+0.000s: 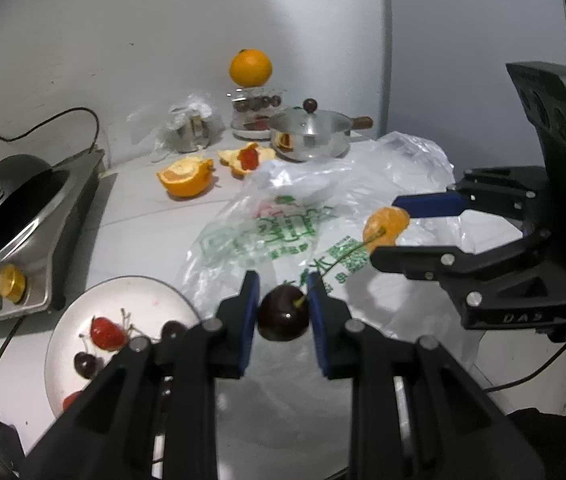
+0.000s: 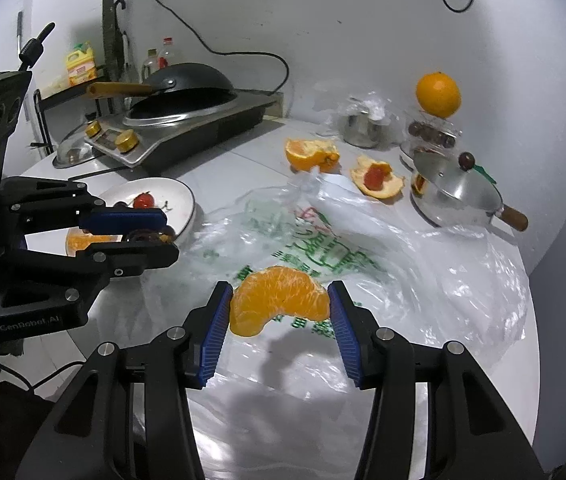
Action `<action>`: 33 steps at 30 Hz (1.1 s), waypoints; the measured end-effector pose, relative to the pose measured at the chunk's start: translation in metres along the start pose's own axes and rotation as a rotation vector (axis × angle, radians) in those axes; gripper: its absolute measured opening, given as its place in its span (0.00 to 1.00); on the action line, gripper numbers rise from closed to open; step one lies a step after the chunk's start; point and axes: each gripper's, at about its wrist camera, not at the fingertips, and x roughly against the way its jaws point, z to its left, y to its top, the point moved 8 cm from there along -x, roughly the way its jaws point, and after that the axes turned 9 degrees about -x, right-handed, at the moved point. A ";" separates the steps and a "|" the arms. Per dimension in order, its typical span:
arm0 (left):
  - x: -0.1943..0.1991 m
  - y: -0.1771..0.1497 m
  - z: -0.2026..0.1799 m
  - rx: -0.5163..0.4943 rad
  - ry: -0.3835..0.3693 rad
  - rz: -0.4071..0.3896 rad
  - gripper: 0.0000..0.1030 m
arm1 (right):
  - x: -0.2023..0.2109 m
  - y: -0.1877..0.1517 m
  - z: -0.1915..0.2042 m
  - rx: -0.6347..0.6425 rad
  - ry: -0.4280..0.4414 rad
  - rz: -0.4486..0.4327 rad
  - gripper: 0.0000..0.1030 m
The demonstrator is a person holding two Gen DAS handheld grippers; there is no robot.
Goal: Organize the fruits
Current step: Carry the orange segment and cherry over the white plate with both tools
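My left gripper (image 1: 283,304) is shut on a dark cherry (image 1: 283,314) with a long green stem, held above the plastic bag (image 1: 283,232). My right gripper (image 2: 279,312) is shut on a peeled orange segment (image 2: 279,300), also over the bag; it shows in the left wrist view (image 1: 386,224). A white plate (image 1: 71,344) at the lower left holds a strawberry (image 1: 107,334) and cherries (image 1: 85,364). In the right wrist view the plate (image 2: 185,200) lies behind my left gripper (image 2: 163,232).
An induction stove with a black wok (image 2: 187,88) stands at the left. Orange peels (image 1: 187,178), one holding a strawberry (image 1: 247,158), a steel pot (image 1: 311,134), a glass jar topped by a whole orange (image 1: 251,67) and a bagged steel cup (image 1: 191,128) sit at the back.
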 end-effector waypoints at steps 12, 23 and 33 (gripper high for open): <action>0.027 -0.023 0.031 0.058 0.035 -0.025 0.24 | -0.003 0.011 0.039 0.058 0.006 0.003 0.50; 0.047 -0.048 0.059 0.107 0.069 -0.035 0.24 | -0.010 0.018 0.077 0.121 0.020 0.014 0.50; 0.059 -0.068 0.087 0.151 0.100 -0.034 0.24 | -0.023 0.022 0.105 0.164 0.046 0.032 0.50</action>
